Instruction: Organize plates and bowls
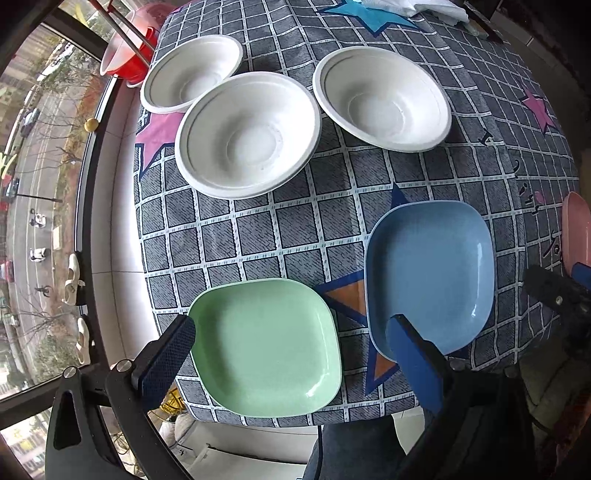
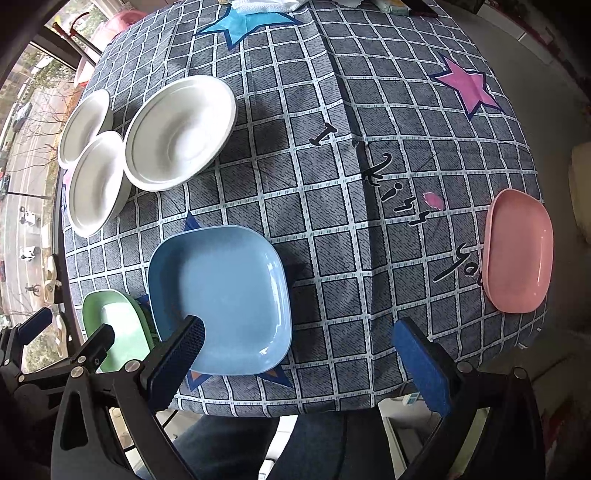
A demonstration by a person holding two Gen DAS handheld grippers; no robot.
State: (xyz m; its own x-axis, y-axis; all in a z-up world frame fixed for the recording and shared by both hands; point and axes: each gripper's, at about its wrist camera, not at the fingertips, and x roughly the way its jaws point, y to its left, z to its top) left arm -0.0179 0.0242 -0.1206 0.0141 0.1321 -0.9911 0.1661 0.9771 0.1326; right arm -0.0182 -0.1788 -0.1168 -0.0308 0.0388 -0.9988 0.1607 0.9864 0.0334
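Note:
Three white bowls sit at the table's far left: one [image 1: 247,134] in the middle, one [image 1: 190,74] behind it with rims overlapping, one [image 1: 382,98] to the right. A green plate [image 1: 267,347] lies at the near edge, a blue plate [image 1: 430,277] to its right, and a pink plate [image 2: 519,251] far right. My left gripper [image 1: 291,343] is open above the green plate, empty. My right gripper [image 2: 299,347] is open and empty, above the near edge just right of the blue plate [image 2: 221,299].
The table [image 2: 332,147] wears a grey checked cloth with stars. A red and pink basin [image 1: 127,55] stands beyond the far left corner. White cloth [image 1: 424,9] lies at the back. A window runs along the left. The person's legs are below the near edge.

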